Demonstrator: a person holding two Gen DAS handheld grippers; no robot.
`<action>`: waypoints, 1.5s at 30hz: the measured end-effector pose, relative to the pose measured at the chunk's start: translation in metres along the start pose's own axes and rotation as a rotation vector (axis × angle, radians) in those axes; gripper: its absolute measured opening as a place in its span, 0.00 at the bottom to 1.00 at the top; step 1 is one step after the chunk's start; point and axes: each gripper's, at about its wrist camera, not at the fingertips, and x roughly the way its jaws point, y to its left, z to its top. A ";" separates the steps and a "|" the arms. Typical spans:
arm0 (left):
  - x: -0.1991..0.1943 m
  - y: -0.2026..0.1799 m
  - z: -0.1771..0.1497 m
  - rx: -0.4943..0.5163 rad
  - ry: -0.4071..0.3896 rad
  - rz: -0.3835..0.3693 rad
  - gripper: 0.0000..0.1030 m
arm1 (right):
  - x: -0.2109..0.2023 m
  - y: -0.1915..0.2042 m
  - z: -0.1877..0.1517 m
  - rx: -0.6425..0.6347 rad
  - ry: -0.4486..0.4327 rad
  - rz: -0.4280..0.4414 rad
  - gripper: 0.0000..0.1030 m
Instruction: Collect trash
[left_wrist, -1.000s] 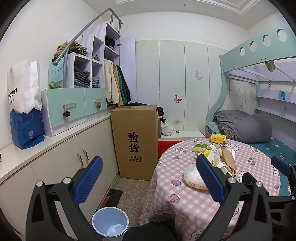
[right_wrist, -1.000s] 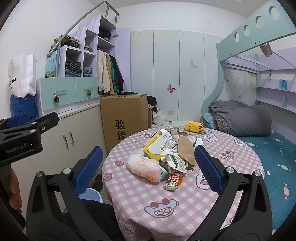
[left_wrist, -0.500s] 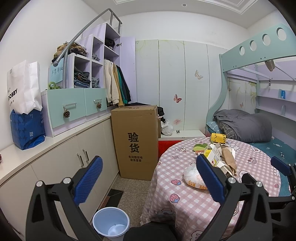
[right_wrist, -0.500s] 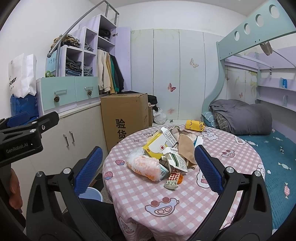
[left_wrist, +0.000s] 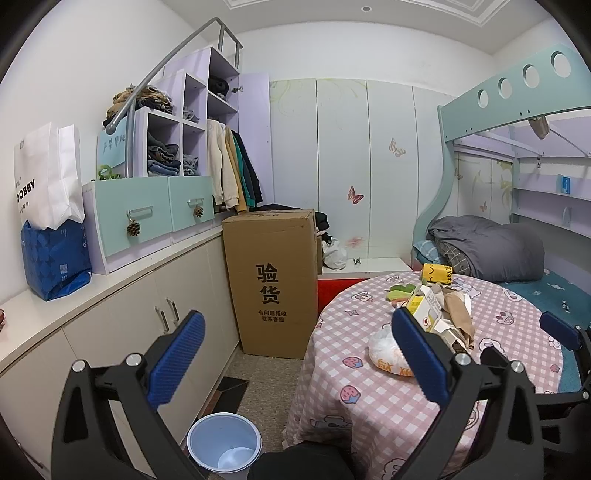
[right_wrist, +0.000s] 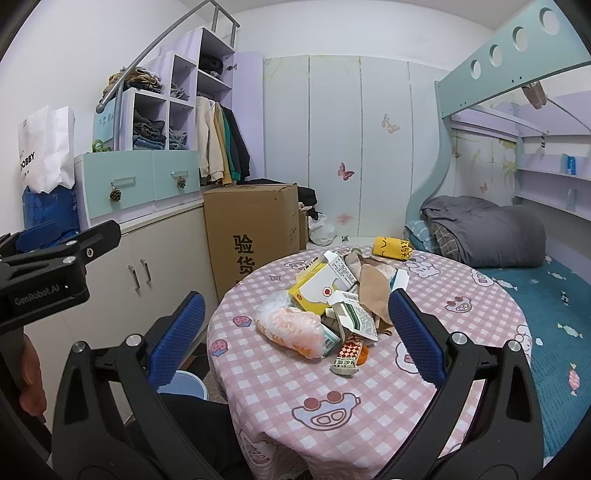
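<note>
We hold both tongs wide and empty: right tongs (right_wrist: 295, 325) facing the trash pile (right_wrist: 325, 306) on the bench (right_wrist: 369, 384), left tongs (left_wrist: 295, 354) above the bin (left_wrist: 224, 441). Pinching the loose plastic bag (right_wrist: 288, 325) first looks easiest.

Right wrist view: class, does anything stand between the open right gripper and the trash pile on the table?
Nothing visible does. The right gripper is open and faces the trash pile across bare tablecloth.

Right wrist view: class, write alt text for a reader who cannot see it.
The open right gripper faces a pile of trash, cartons, wrappers and a plastic bag, on a round table with a pink checked cloth. A blue bin shows partly on the floor at the left, near the left gripper.
</note>
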 end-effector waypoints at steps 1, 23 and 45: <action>0.000 0.000 0.001 0.001 0.001 0.001 0.96 | 0.000 0.000 0.000 -0.001 0.001 0.001 0.94; 0.010 -0.003 -0.002 0.011 0.028 0.012 0.96 | 0.007 0.001 0.000 0.008 0.028 0.008 0.94; 0.079 -0.016 -0.030 0.017 0.221 -0.031 0.96 | 0.069 -0.040 -0.028 0.161 0.242 0.035 0.94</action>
